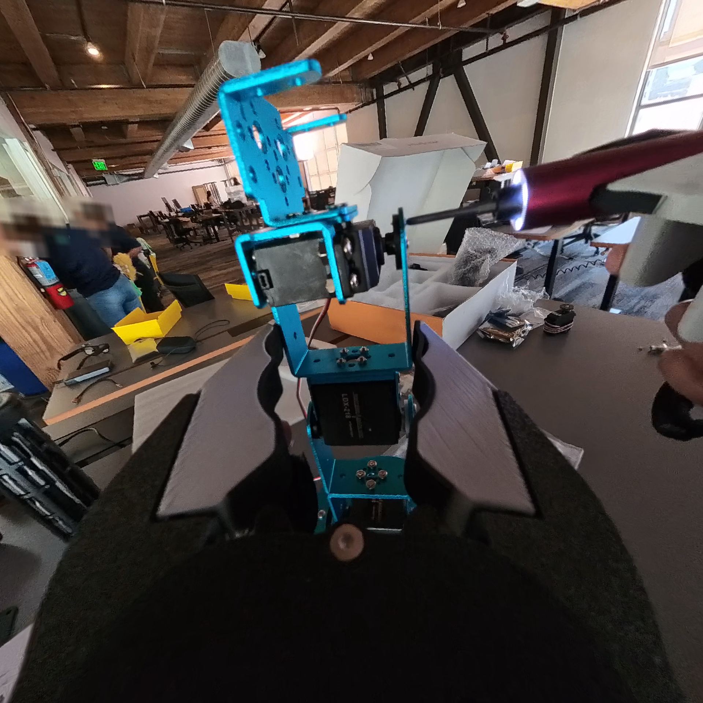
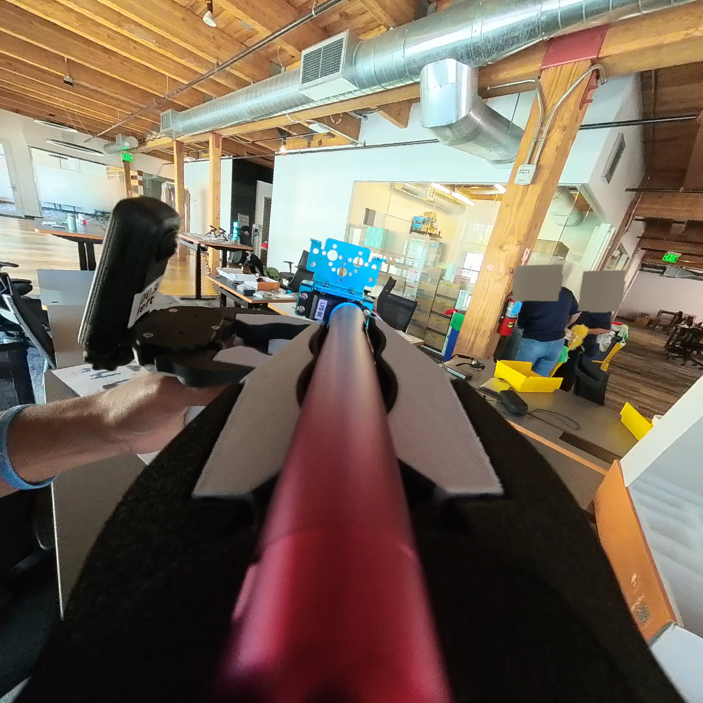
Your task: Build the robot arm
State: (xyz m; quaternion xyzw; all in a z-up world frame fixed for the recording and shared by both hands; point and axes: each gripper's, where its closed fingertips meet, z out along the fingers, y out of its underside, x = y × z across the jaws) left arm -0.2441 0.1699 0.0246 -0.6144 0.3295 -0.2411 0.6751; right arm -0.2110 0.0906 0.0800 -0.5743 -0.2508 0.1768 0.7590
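Note:
My left gripper [image 1: 344,352] is shut on a blue metal bracket assembly [image 1: 323,258] with black servos, held upright above the table. Its fingers [image 1: 452,399] clamp the lower bracket around one servo. My right gripper [image 2: 344,334] is shut on a red electric screwdriver [image 2: 334,475] that runs forward between its fingers. In the left wrist view the screwdriver [image 1: 563,190] comes in from the right with its front light on; its black bit [image 1: 452,213] meets the black horn at the upper servo's right side. In the right wrist view the assembly [image 2: 340,277] sits just past the screwdriver's nose.
A dark table [image 1: 570,399] lies below. An open white and orange box [image 1: 437,304] with foam and bagged parts stands behind. A loose servo [image 1: 557,321] and small screws [image 1: 652,348] lie at the right. Yellow boxes [image 2: 527,376] and two people [image 2: 544,327] are on the far side.

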